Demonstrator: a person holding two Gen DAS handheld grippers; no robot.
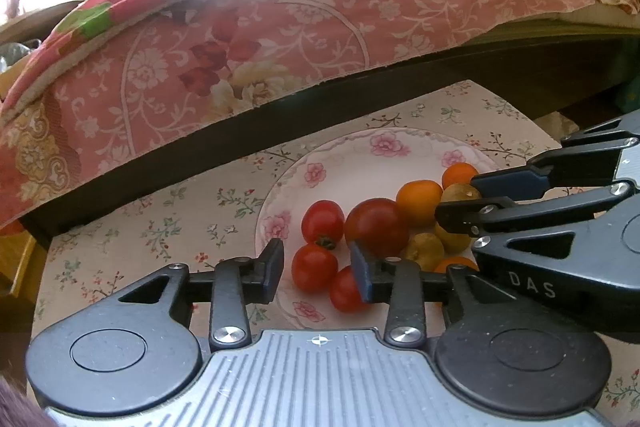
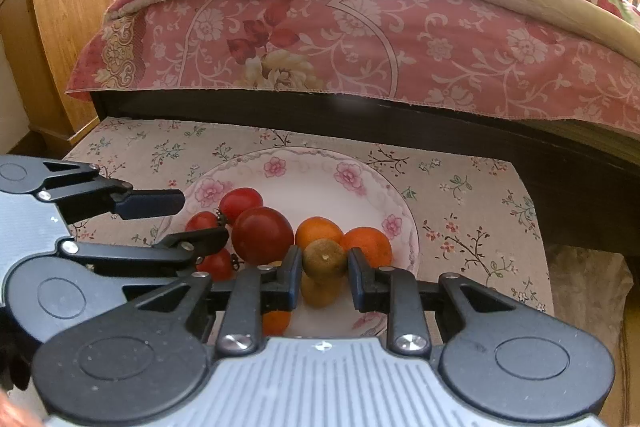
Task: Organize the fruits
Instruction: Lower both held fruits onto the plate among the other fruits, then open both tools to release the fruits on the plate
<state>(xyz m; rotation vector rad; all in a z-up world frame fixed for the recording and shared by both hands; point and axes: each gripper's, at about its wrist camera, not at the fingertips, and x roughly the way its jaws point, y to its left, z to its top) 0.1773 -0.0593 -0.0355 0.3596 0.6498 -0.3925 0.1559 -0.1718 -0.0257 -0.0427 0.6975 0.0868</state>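
Note:
A floral plate (image 1: 360, 151) (image 2: 304, 157) on a cloth-covered table holds several small red tomatoes (image 1: 322, 221) (image 2: 240, 201), one big dark red tomato (image 1: 376, 227) (image 2: 262, 235), oranges (image 1: 418, 201) (image 2: 368, 247) and yellow-green fruits (image 1: 428, 251). My left gripper (image 1: 319, 269) (image 2: 202, 217) stands open just above the small tomatoes, with one tomato (image 1: 314, 267) between its fingers but untouched. My right gripper (image 2: 325, 279) (image 1: 458, 199) is shut on a greenish-brown fruit (image 2: 324, 259) (image 1: 460, 191), which sits above another yellow fruit (image 2: 320, 293).
A bed with a pink floral cover (image 1: 240, 67) (image 2: 360, 39) and a dark frame (image 2: 440, 135) runs right behind the table. A wooden cabinet (image 2: 72, 27) stands at the left. The table's right edge (image 2: 540, 227) drops off beside the plate.

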